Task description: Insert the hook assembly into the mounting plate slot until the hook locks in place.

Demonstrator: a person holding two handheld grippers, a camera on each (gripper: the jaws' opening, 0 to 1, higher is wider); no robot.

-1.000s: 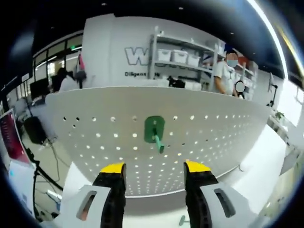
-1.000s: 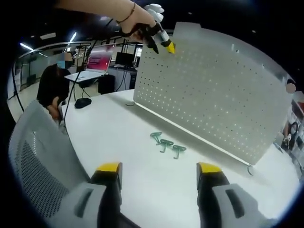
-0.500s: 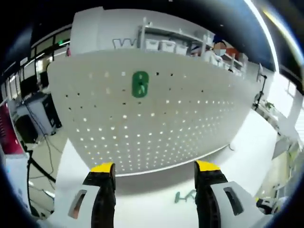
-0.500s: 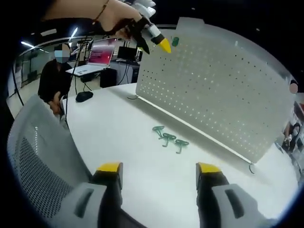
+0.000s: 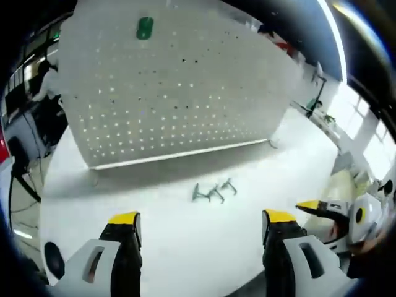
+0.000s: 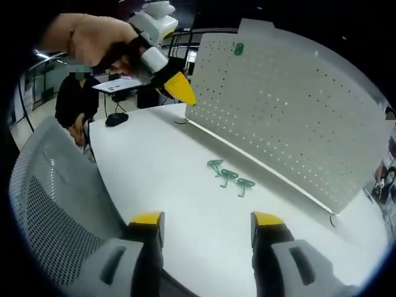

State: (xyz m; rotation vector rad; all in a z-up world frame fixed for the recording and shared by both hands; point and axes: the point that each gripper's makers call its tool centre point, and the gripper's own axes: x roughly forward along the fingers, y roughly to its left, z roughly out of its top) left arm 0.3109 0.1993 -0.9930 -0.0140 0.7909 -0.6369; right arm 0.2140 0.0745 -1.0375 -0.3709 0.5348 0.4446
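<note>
A: Where is the green hook assembly [image 6: 238, 48] sitting?

B: Here, high on the upright mounting plate [image 5: 185, 80]; three spare hooks [image 6: 229, 177] are lying on the white surface [image 6: 161, 179].

A: And each tool?

B: Left tool [image 5: 197, 218] and right tool [image 6: 207, 218] are both standing wide, gripping nothing.

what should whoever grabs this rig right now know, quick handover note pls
Left gripper: open, empty, hanging over the table.
Right gripper: open, empty, low over the near table edge.
One green hook is already seated near the top of the pegboard, which stands upright on the table.
Three more green hooks lie in a loose row on the table in front of the board, untouched.
Left to do: probably pick up one of the loose hooks and push it into the board until it locks.
</note>
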